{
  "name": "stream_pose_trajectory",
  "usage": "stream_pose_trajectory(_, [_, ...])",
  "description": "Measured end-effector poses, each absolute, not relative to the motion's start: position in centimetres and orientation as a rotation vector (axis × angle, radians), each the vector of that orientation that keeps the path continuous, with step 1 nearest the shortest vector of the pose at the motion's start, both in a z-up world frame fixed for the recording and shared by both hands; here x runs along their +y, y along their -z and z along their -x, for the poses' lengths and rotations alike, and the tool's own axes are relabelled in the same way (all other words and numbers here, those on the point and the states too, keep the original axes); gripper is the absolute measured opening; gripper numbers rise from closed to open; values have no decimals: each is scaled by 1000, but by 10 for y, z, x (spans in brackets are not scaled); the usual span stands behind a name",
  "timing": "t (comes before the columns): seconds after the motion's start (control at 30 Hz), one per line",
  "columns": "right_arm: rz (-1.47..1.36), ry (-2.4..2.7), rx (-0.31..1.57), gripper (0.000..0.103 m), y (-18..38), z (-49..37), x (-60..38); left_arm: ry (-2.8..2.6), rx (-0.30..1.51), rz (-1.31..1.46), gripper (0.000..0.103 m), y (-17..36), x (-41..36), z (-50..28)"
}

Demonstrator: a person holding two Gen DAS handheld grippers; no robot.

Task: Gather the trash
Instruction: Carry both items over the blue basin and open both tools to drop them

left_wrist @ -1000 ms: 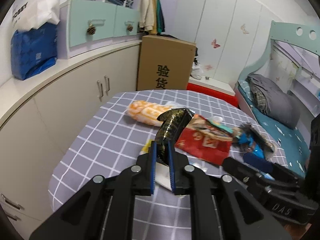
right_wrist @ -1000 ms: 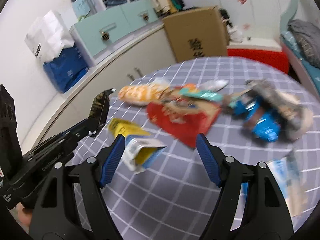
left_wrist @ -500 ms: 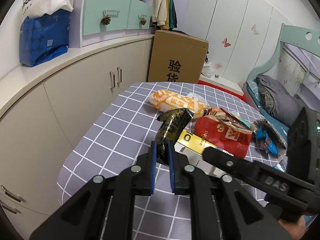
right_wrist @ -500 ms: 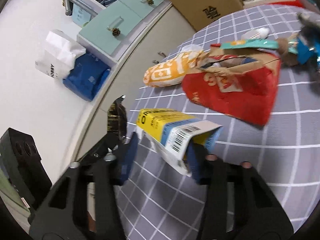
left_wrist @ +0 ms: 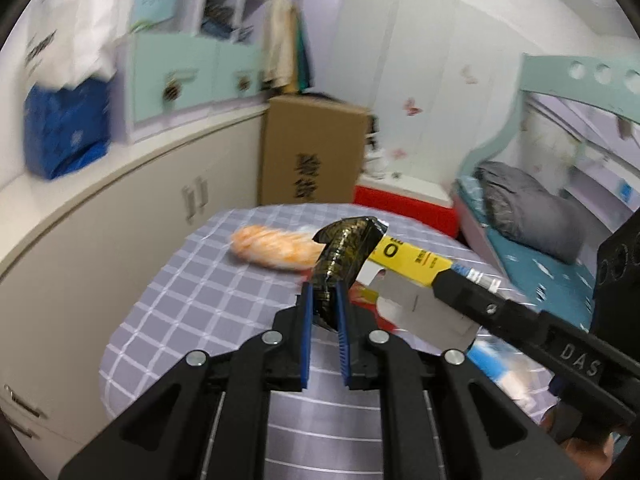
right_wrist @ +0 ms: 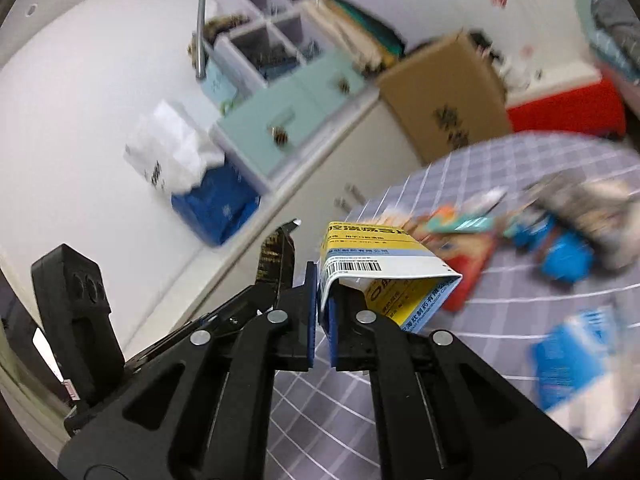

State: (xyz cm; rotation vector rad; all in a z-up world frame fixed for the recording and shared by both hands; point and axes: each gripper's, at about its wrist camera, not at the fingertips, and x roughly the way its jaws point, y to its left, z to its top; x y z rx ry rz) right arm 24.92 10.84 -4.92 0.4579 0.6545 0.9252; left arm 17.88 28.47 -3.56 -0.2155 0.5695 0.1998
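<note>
I am pinching the dark wrapper (left_wrist: 344,256) upright in my left gripper (left_wrist: 323,312) and the yellow carton's (right_wrist: 380,272) flap in my right gripper (right_wrist: 323,308), its long axis running toward the upper right, both lifted above the bench (left_wrist: 192,288) where more trash (right_wrist: 560,240) is lying at right.

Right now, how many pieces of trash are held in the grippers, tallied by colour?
Dark black-and-gold foil wrapper, in the left gripper: 1
Yellow, blue and white cardboard box, in the right gripper: 1
Total held: 2
</note>
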Motion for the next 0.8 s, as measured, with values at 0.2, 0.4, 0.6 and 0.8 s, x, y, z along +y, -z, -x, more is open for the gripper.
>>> stream_pose_trajectory(0.2, [-535,-825,568,5,37,-236,0,-11,558,149,11,16,187,-189])
stream_pose_trajectory(0.4, [-557,-583,453,5,47,-203,-127,236,620,78,11,27,61,-208])
stream_pose_trajectory(0.6, [-578,-322,453,5,89,-175,-235,419,719,-34,11,67,-58,-219])
stream_pose_trajectory(0.8, [-614,-106,603,5,178,-174,-305,507,924,-142,11,159,-142,-239])
